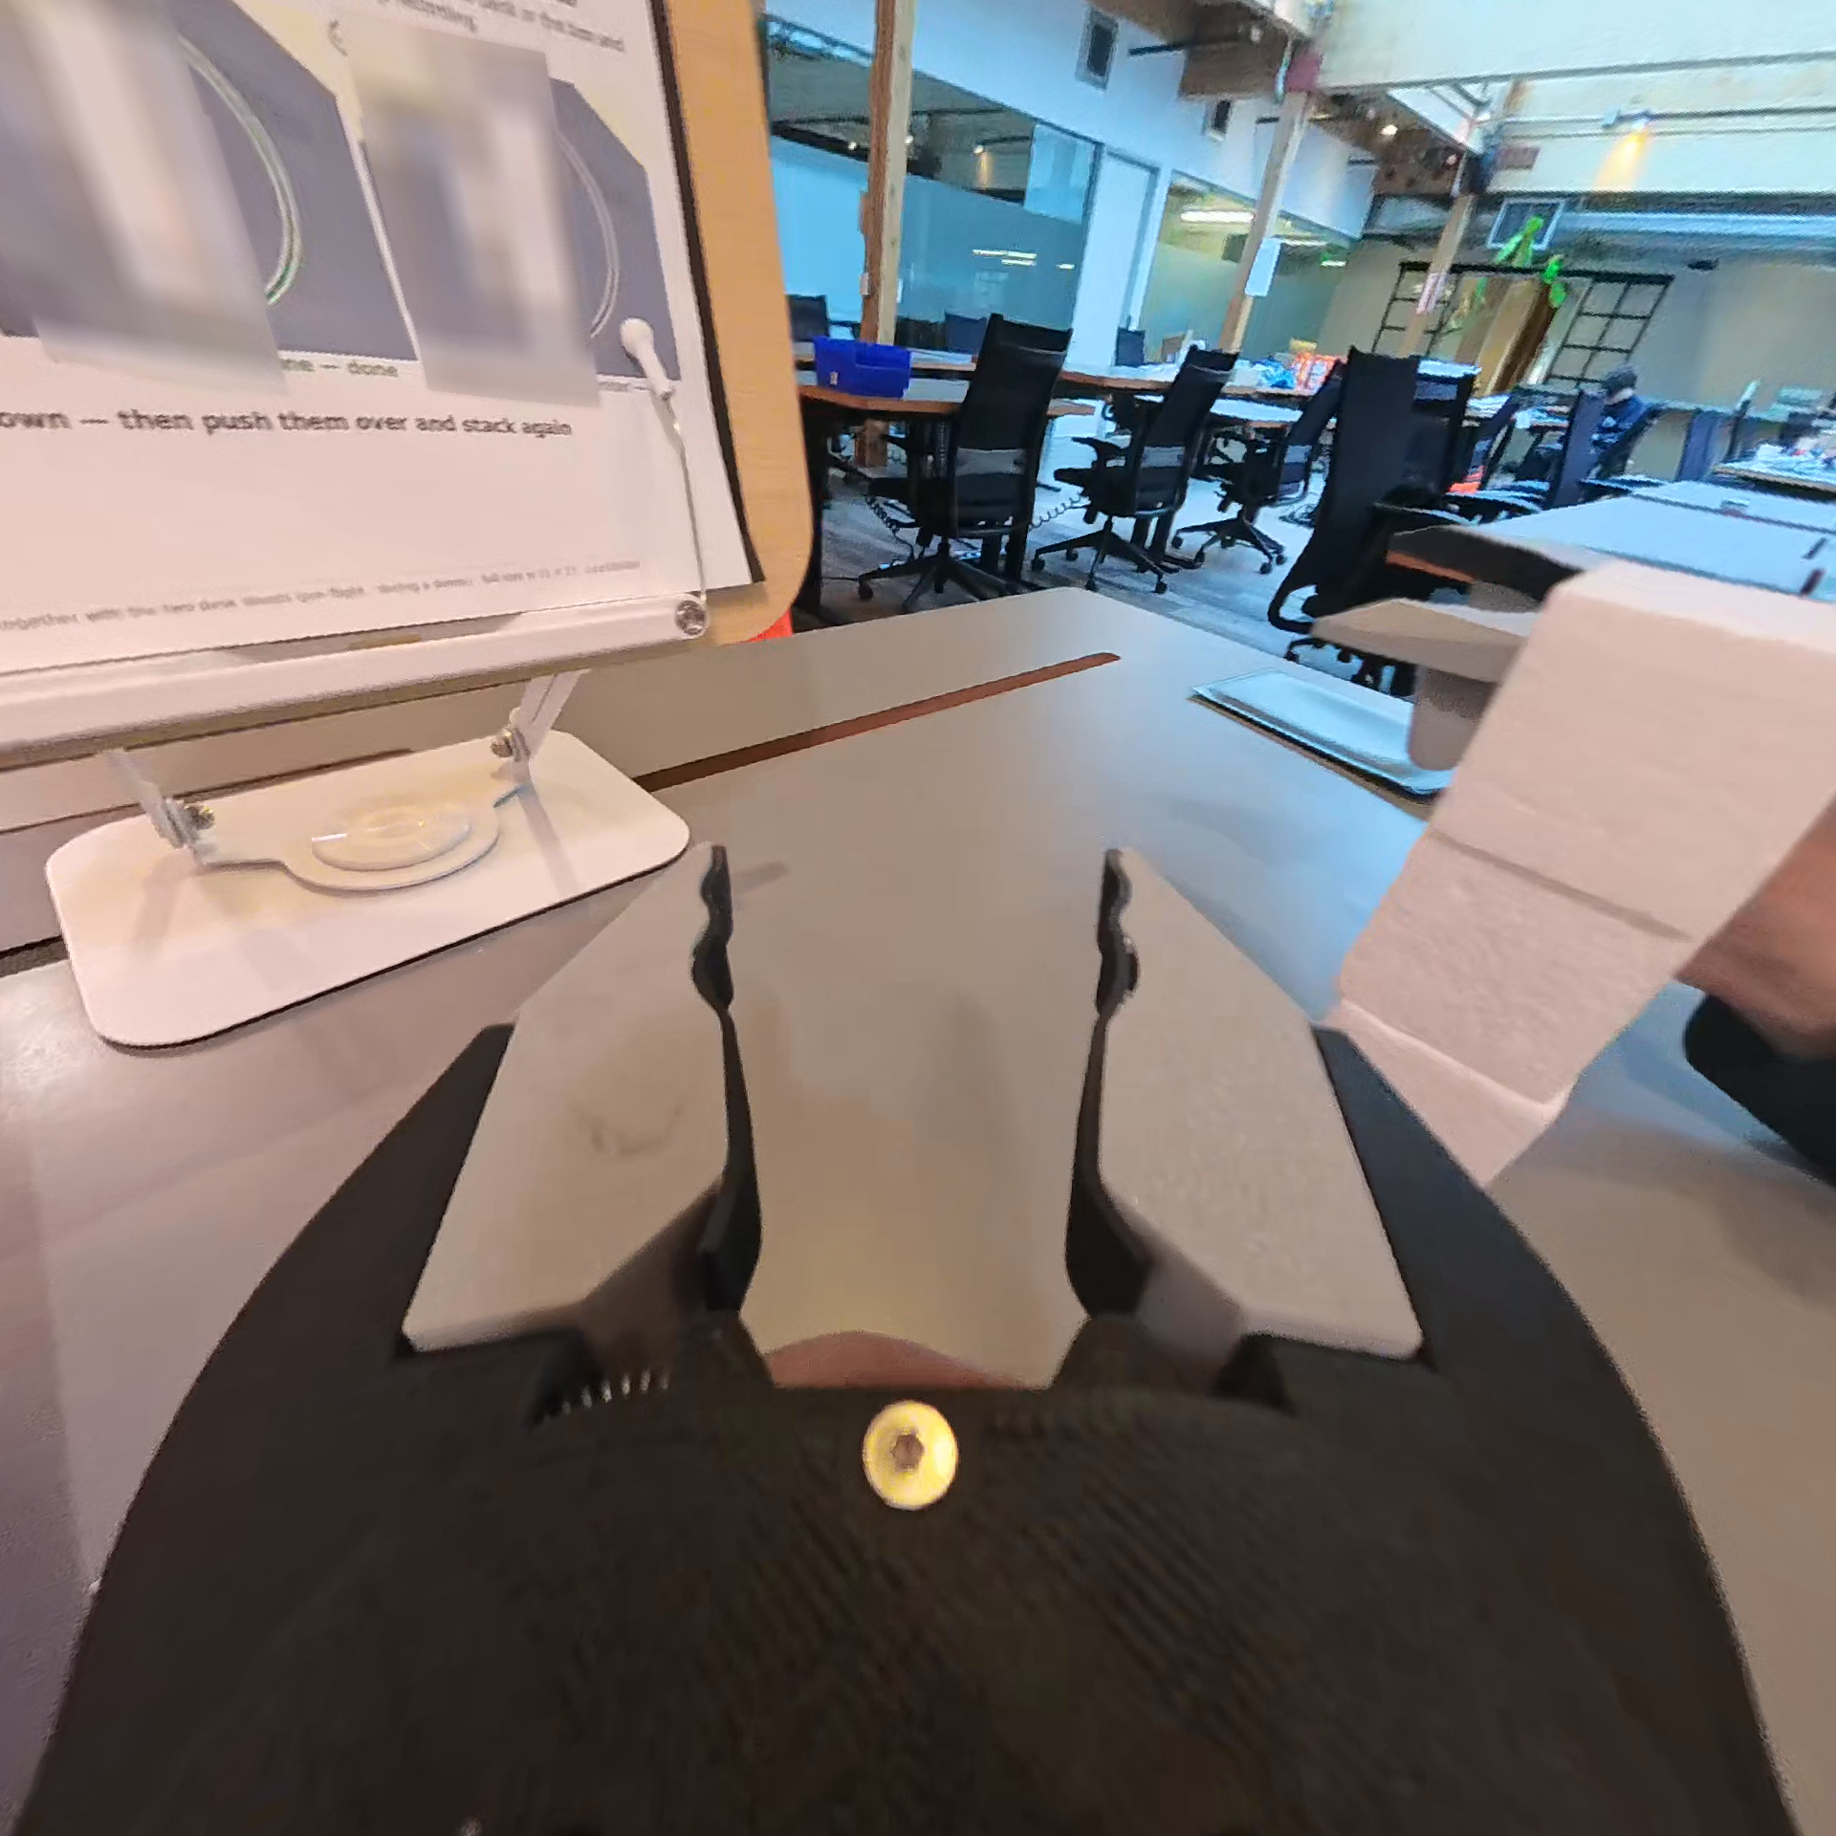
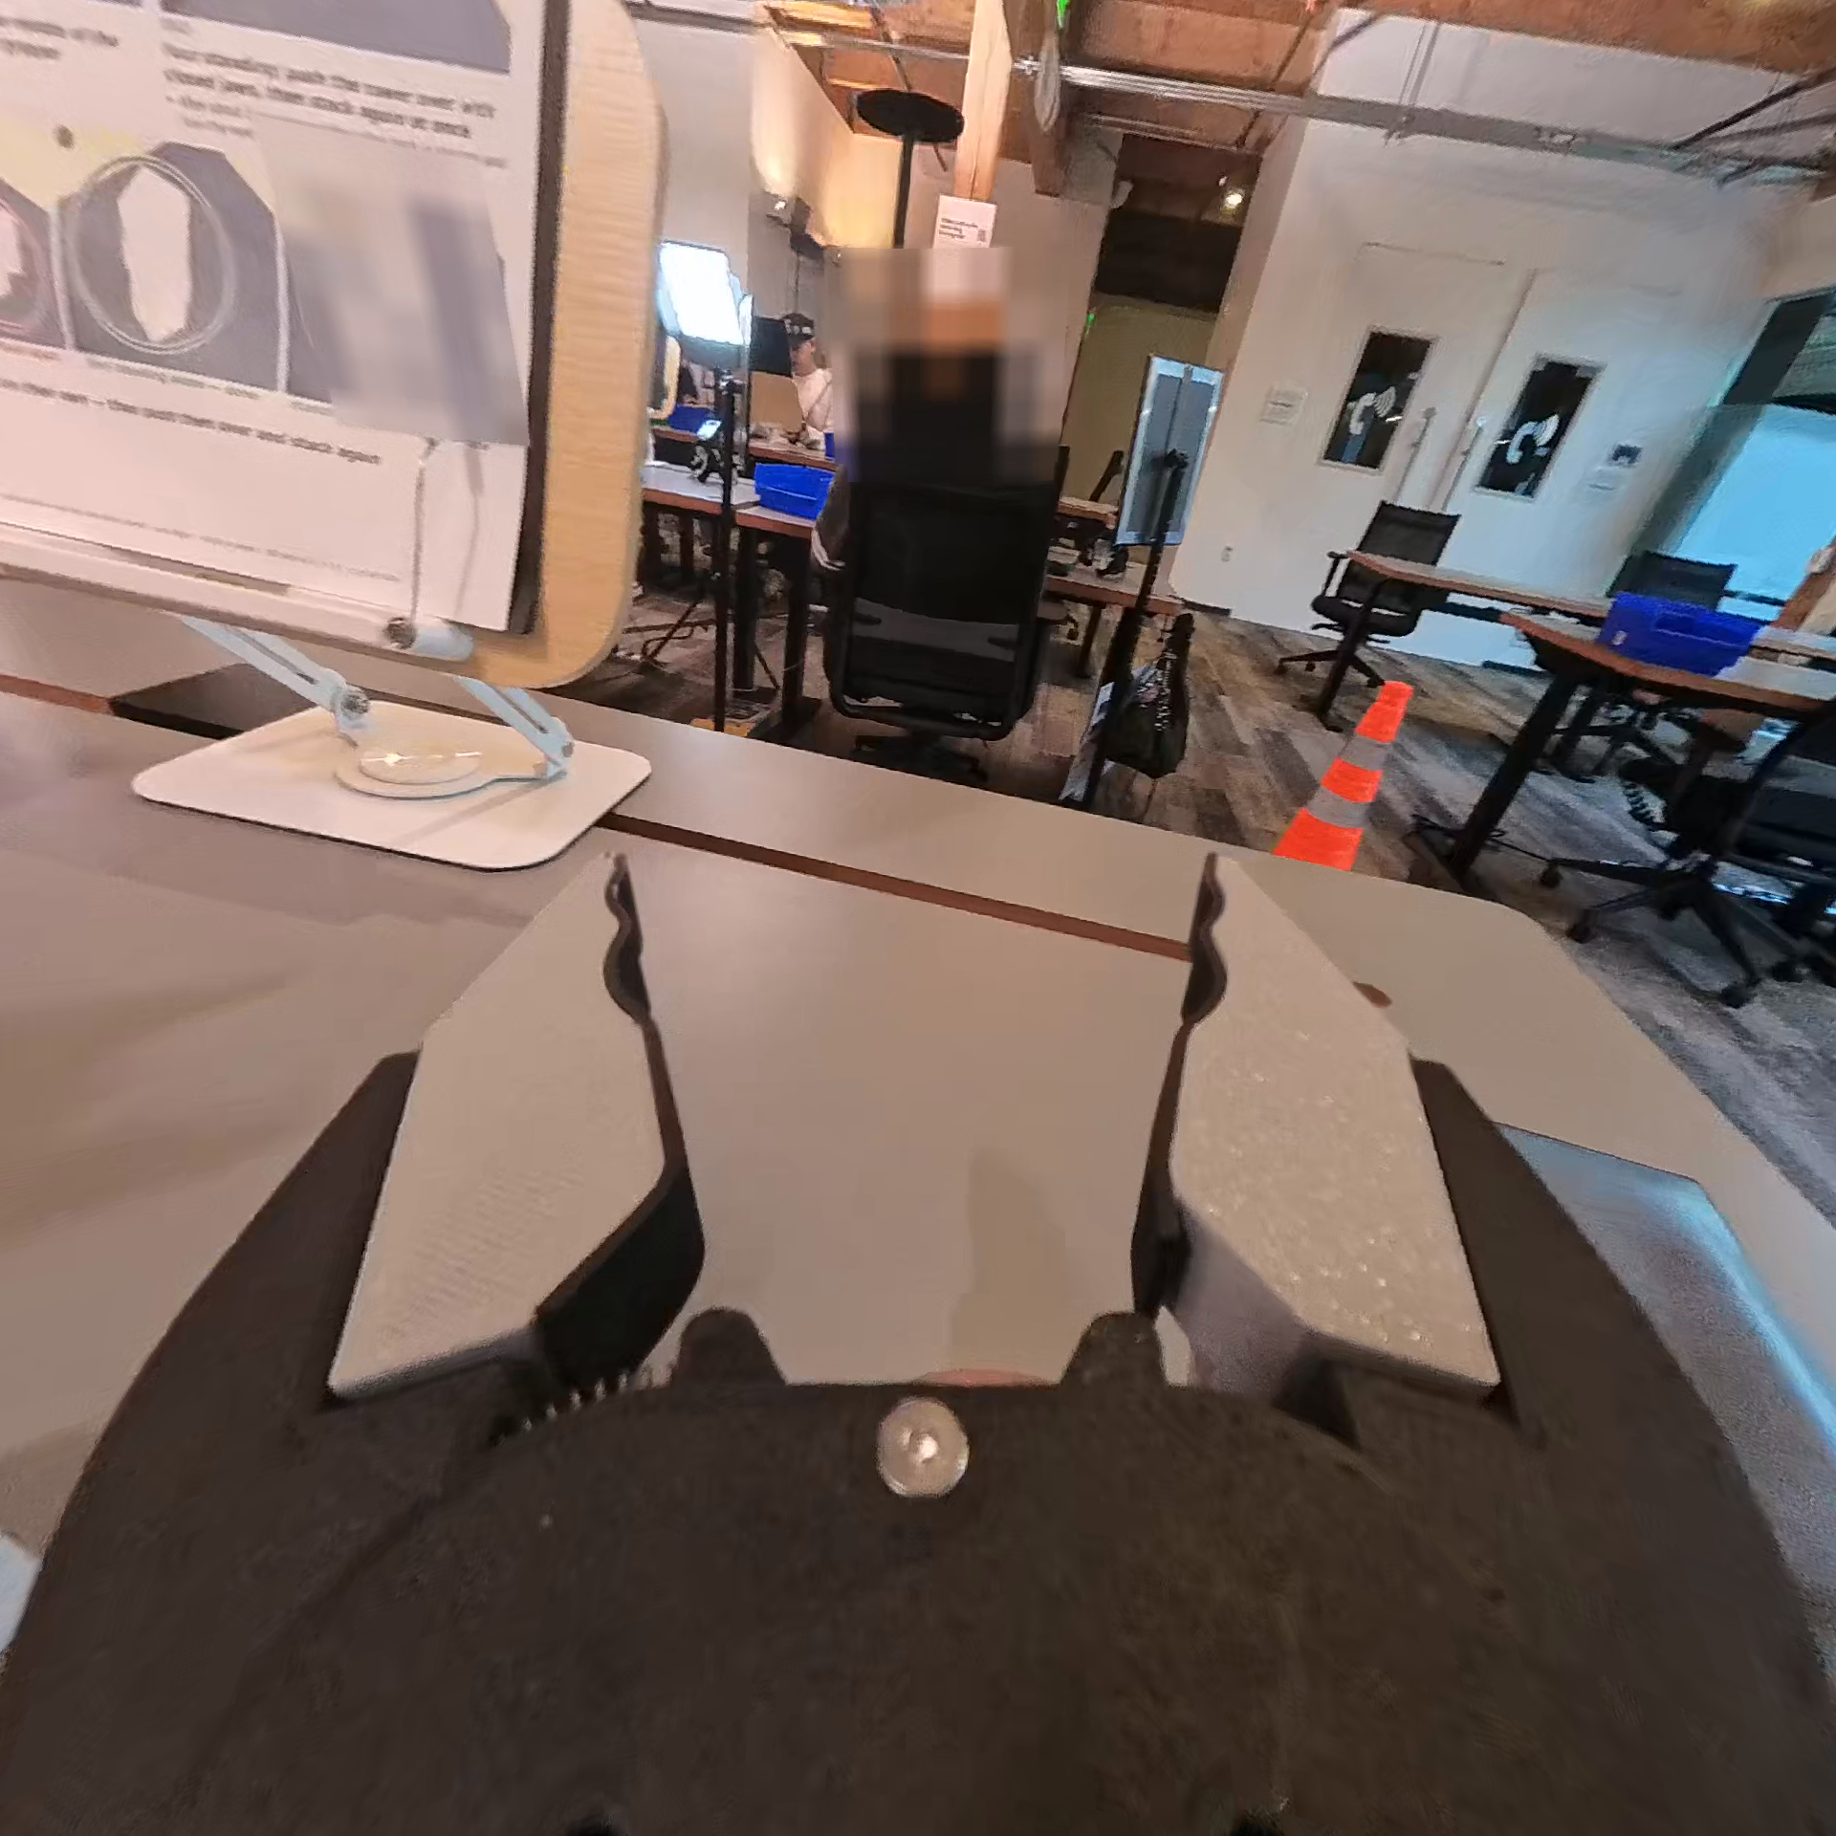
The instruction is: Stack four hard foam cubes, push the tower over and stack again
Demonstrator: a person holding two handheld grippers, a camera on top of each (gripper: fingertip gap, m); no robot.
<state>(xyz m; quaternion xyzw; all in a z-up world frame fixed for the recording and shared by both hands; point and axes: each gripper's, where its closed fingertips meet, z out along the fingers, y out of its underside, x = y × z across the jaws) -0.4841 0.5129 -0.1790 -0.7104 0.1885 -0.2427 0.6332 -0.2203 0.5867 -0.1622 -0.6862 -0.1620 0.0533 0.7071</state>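
Observation:
A tower of white foam cubes point(image 1: 1590, 844) stands at the right edge of the left wrist view and leans out of upright. Two seams show between its cubes. Its top and right side are cut off by the frame. My left gripper point(image 1: 914, 864) is open and empty above the grey table point(image 1: 944, 755), to the left of the tower and apart from it. A hand point(image 1: 1768, 974) on a black body reaches in against the tower's right side. My right gripper point(image 2: 912, 869) is open and empty above the table point(image 2: 894, 1043). No cube shows between its fingers.
A white stand point(image 1: 348, 874) holding an instruction sheet stands at the back left, also in the right wrist view point(image 2: 397, 785). A seam runs across the table point(image 2: 894, 884). Beyond the far edge are office chairs, desks, a seated person point(image 2: 944, 596) and an orange cone point(image 2: 1346, 785).

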